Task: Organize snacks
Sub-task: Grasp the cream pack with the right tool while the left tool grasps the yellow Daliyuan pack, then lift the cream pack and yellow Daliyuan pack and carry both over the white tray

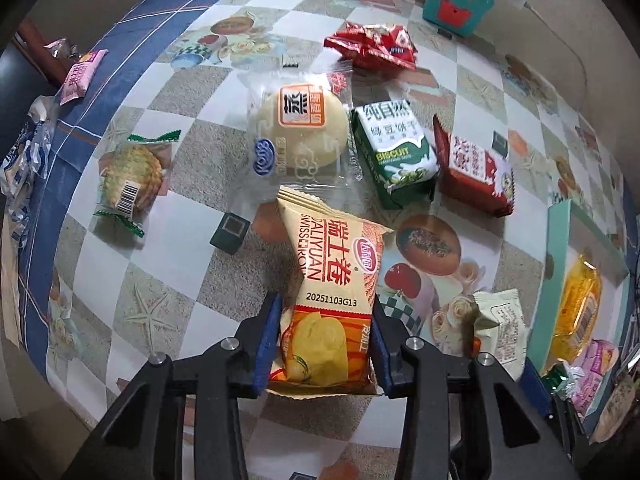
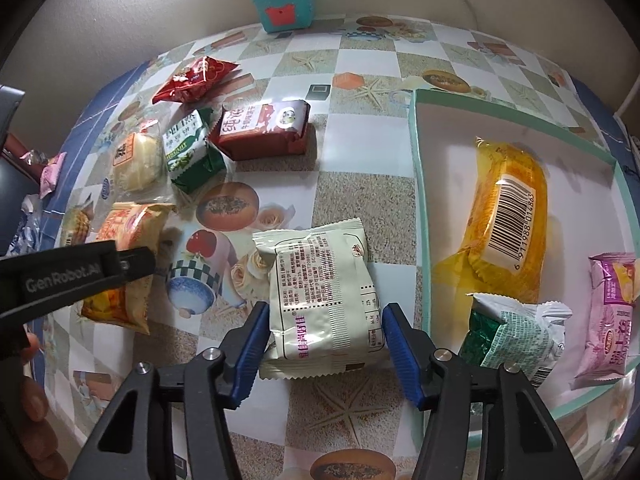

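My left gripper (image 1: 326,342) is shut on an orange Swiss-roll packet (image 1: 330,300), its blue pads pressing both sides just above the table. The packet also shows in the right wrist view (image 2: 120,268), under the left gripper's body. My right gripper (image 2: 324,334) straddles a pale cream snack packet (image 2: 320,296) lying on the table; its jaws stand beside the packet with small gaps. That packet shows in the left wrist view (image 1: 500,328). A teal-rimmed white box (image 2: 420,184) at right holds a yellow packet (image 2: 508,216), a green-white packet (image 2: 516,336) and a pink packet (image 2: 612,312).
On the checkered tablecloth lie a round pastry packet (image 1: 300,132), a green biscuit packet (image 1: 396,152), a red-white packet (image 1: 476,168), a red packet (image 1: 372,46) and a round cracker packet (image 1: 128,178). A teal cube device (image 2: 280,4) stands at the back by the wall.
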Motion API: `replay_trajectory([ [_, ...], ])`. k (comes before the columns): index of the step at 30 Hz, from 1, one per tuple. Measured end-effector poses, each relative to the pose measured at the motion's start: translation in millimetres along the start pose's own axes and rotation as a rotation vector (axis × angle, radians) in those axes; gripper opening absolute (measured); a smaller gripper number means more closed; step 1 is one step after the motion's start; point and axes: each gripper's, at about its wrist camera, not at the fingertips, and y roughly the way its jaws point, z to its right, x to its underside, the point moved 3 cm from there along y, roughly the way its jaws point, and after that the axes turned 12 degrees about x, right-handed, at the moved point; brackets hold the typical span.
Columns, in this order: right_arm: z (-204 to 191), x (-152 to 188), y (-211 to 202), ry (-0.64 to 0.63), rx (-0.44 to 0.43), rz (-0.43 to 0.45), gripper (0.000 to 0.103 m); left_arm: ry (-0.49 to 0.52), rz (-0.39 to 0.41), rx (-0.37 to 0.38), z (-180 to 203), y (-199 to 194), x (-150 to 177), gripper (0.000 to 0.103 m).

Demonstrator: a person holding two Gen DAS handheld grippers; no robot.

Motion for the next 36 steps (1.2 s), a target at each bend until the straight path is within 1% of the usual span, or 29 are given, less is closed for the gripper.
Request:
replay_trajectory([
  [4,4.8,-2.5,-6.2,0.010,-0.014,0.009,0.060,0.001,0.020,-0.006,-2.2,-8.2,0.0,0.042],
  [7,10.5,-5.5,-12.9,0.027,-0.028,0.019,0.060,-0.005,0.036,0.005,-1.2,-16.6,0.9,0.042],
  [11,15.5,-11.0,-26.0,0.045,-0.046,0.045,0.060,0.002,0.084,0.014,-2.1,-41.9,0.9,0.042],
  [15,23.5,-18.9,-45.8,0.066,-0.058,0.094,0.060,0.013,0.143,0.031,-3.5,-68.9,-4.7,0.042],
  [21,43.1,-27.5,-64.4,0.112,-0.032,0.132,0.060,0.052,0.210,0.037,10.3,-99.2,-16.3,0.042],
  [26,73.3,-29.7,-71.5,0.174,-0.009,0.145,0.060,0.083,0.227,0.052,29.1,-106.9,-13.4,0.042],
  [30,103.3,-30.8,-73.4,0.228,0.021,0.149,0.060,0.116,0.222,0.062,48.1,-102.6,-7.9,0.042],
  [36,160.5,-28.9,-69.7,0.346,0.050,0.138,0.060,0.181,0.215,0.070,83.2,-98.6,1.6,0.042],
])
